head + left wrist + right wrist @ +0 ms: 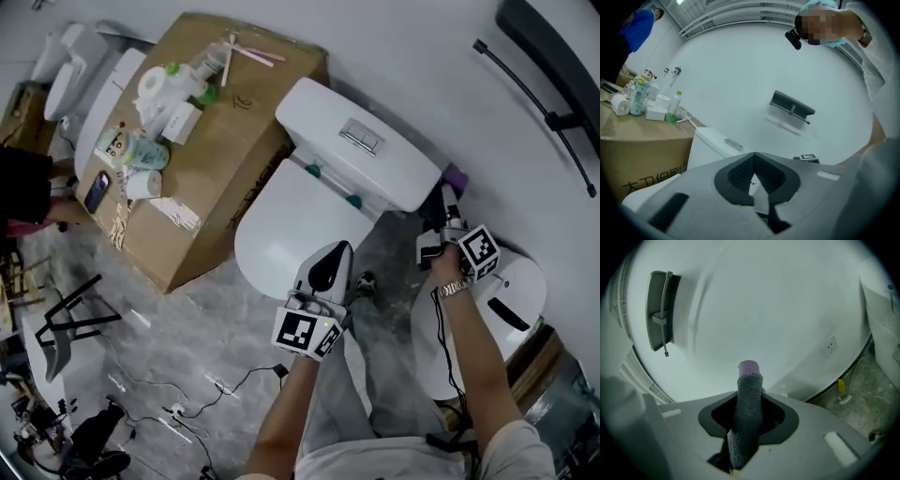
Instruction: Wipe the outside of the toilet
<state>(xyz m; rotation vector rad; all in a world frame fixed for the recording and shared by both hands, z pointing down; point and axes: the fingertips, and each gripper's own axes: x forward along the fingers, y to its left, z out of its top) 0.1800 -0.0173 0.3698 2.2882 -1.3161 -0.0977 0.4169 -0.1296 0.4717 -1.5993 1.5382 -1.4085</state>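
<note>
A white toilet stands in the middle of the head view, its lid [298, 225] down and its tank [361, 155] behind it. My left gripper [339, 249] hovers over the lid's front right part, shut with nothing in it. In the left gripper view its jaws [753, 161] meet, and the tank [710, 145] lies beyond them. My right gripper [448, 204] is beside the tank's right end, shut on a grey cloth with a purple edge [455, 178]. The right gripper view shows that cloth [747, 413] sticking up out of the jaws [749, 380] toward a white wall.
A big cardboard box [220, 164] with bottles, tissue rolls and a phone stands left of the toilet. Another white toilet [511, 295] sits at my right, a third [84, 80] at far left. Cables [187, 403] and black stands lie on the marble floor. A grey wall fixture [658, 310] hangs on the wall.
</note>
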